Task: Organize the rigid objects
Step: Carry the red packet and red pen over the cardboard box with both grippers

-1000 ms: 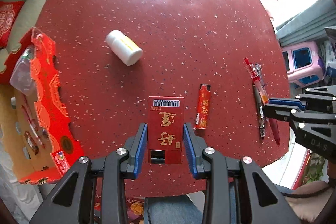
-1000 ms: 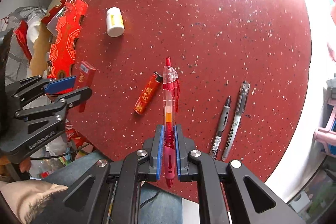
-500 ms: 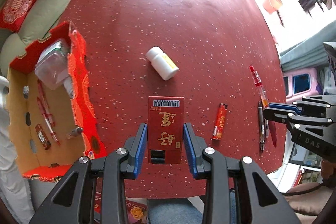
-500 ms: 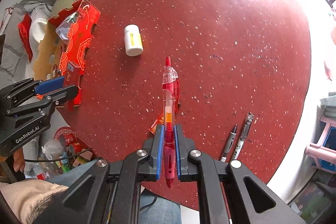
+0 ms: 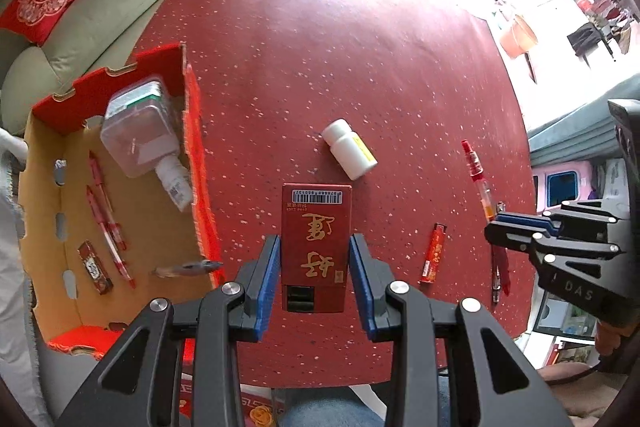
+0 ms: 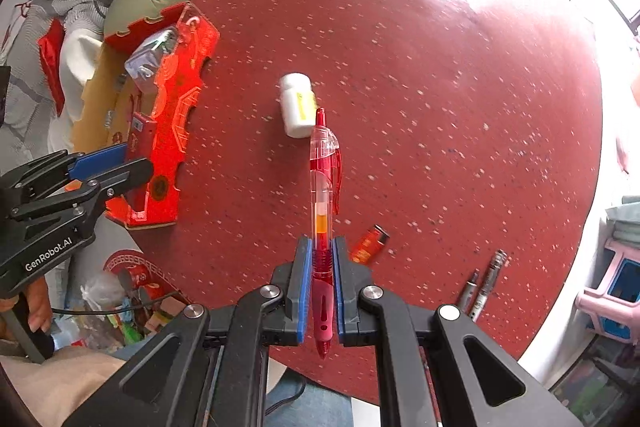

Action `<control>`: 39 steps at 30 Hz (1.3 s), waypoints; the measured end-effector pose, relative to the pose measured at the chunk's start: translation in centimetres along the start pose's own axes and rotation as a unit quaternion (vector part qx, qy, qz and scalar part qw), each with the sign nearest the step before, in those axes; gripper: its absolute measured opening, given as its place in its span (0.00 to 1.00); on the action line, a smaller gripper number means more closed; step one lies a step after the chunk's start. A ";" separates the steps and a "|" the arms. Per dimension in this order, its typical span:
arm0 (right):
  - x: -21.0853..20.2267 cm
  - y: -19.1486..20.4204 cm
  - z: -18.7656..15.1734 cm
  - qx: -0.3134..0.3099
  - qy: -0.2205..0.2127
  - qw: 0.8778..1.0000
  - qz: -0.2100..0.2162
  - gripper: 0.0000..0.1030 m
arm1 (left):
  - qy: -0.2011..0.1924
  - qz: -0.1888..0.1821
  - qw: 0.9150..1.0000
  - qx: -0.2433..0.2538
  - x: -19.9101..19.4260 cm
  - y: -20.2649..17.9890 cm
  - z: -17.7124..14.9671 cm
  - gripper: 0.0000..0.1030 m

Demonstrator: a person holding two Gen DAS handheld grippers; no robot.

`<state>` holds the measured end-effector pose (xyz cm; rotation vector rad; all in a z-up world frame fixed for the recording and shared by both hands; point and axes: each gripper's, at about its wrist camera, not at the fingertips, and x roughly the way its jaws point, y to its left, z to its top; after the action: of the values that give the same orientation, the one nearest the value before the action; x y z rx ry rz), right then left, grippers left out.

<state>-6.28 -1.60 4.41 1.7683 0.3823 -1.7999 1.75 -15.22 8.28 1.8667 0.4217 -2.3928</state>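
Observation:
My left gripper [image 5: 316, 267] is shut on a red pack with gold characters [image 5: 316, 239], held above the red table. The same pack [image 6: 140, 135] shows in the right wrist view, over the near wall of the cardboard box [image 6: 168, 131], with the left gripper [image 6: 120, 163] around it. My right gripper [image 6: 320, 267] is shut on a clear red pen [image 6: 322, 183], held in the air and pointing away. The left wrist view shows that pen [image 5: 476, 171] in the right gripper [image 5: 494, 225] at the right edge.
A white bottle [image 5: 350, 151], a red lighter [image 5: 433, 259] and two dark pens [image 6: 484, 285] lie on the red round table [image 5: 360, 47]. The open box [image 5: 192, 147] holds a clear container, a bottle, red pens and a small red pack. A sofa stands behind.
Both grippers rose and travelled left toward the box with their loads still gripped. The box now shows fully in the left wrist view; bottle and lighter slid right.

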 end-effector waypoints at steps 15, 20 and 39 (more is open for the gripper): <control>0.1 9.9 4.4 -0.080 -0.006 0.997 -0.012 0.11 | -0.025 -0.006 0.998 -0.054 -1.9 8.3 -0.5 0.36; 0.6 13.6 5.8 -0.120 -0.005 0.993 -0.012 0.11 | -0.034 0.001 0.996 -0.083 -2.3 11.4 -1.1 0.36; 4.8 24.4 9.7 -0.201 0.013 0.979 0.016 0.11 | -0.022 0.080 0.980 -0.181 -0.8 21.3 -3.8 0.36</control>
<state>0.26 -27.51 5.13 1.5052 0.6731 -1.5463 10.42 -34.73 4.66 1.6185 0.6291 -2.0809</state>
